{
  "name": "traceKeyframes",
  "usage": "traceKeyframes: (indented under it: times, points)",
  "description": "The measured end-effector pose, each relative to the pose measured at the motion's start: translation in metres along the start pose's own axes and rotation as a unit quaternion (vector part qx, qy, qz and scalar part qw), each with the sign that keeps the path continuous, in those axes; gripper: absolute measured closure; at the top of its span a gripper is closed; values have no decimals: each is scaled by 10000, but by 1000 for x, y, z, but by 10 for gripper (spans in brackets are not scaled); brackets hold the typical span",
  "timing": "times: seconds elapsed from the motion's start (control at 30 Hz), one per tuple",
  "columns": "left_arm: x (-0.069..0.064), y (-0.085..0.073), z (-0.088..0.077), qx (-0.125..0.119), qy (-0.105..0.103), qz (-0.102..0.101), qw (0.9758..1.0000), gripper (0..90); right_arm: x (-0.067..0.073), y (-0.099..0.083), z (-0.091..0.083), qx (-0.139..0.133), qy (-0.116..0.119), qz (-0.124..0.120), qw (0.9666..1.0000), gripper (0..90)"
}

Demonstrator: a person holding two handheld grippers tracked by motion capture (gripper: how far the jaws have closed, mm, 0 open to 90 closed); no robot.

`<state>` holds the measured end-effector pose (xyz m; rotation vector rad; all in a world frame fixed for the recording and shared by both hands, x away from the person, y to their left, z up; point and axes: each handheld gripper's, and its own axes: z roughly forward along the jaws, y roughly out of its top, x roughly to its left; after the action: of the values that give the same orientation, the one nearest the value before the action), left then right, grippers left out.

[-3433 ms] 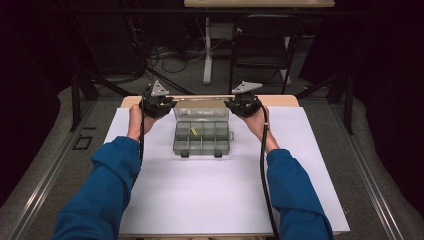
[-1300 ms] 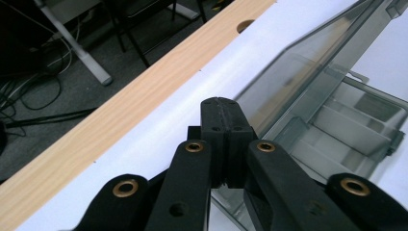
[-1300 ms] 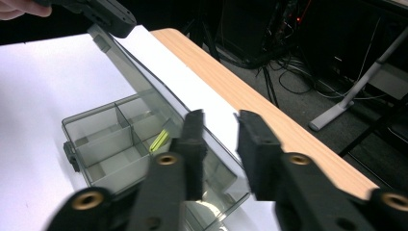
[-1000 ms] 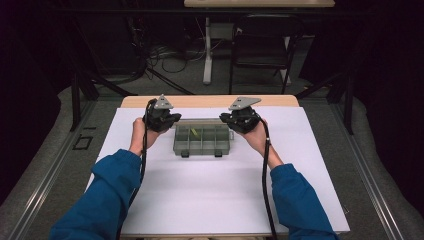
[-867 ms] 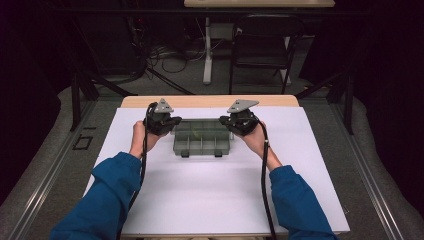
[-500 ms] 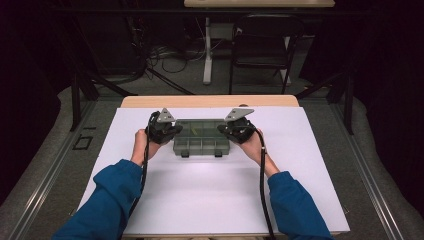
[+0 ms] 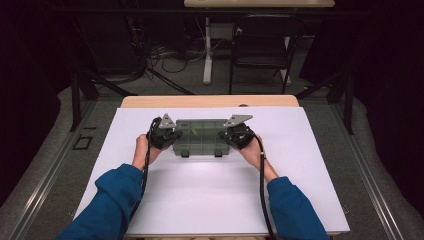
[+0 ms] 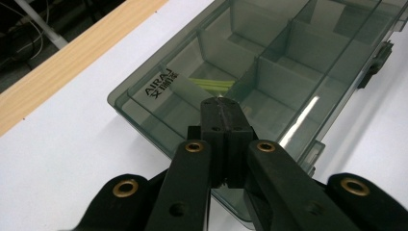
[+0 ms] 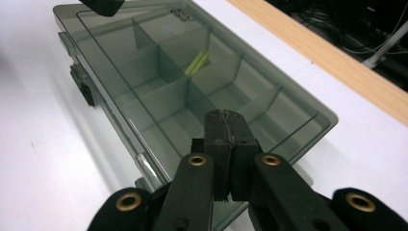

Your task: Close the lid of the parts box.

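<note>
Organizer box: lid closed, on white table, between both grippers
Left gripper: jaws closed empty, tips over box's lid
Right gripper: jaws closed empty, over box's other end

**Three cameras, one box**

The high view looks down from above the table. Each gripper view sits close, looking along its jaws from opposite ends. All three see the box.

Box lid now down (shut).
</note>
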<state>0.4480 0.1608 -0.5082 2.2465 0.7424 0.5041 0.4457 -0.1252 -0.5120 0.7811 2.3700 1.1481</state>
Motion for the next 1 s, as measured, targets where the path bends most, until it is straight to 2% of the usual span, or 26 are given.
traceKeyframes:
  times: [0.17, 0.33, 0.4, 0.43, 0.5, 0.63, 0.73, 0.9, 0.93, 1.0]
  points:
    - [-3, -3, 6, 66, 25, 25, 10000, 900, 1, -6, 4, 102, 36, 8, 9999, 900]
    - [-4, -5, 6, 5, 50, 1, 10000, 900, 1, -8, 4, 136, 44, 6, 9999, 900]
    - [-6, -7, 9, 126, 69, 92, 9999, 900, 1, -8, 6, 241, 28, -50, 9997, 900]
    - [-7, -8, 9, 68, 89, 106, 9999, 900, 2, -9, 7, 257, 29, -80, 9996, 900]
    - [-6, -10, 9, 29, 58, 41, 10000, 900, 0, -11, 7, 228, 70, 49, 9997, 900]
    - [-6, -10, 8, 38, 53, 65, 10000, 900, 1, -10, 7, 243, 66, 34, 9997, 900]
    - [-3, -11, 7, -18, -8, -55, 10000, 899, 1, -10, 7, 215, 39, 62, 9997, 900]
    - [-3, -12, 1, 5, -187, -142, 9997, 715, 2, -10, 4, 170, 73, 123, 9998, 830]
    - [-4, -11, -1, 66, -284, -190, 9994, 664, 2, -10, 3, 172, 46, 106, 9998, 793]
    - [-6, -11, -4, 110, -297, -200, 9993, 588, 4, -10, 0, 152, 113, 149, 9997, 735]
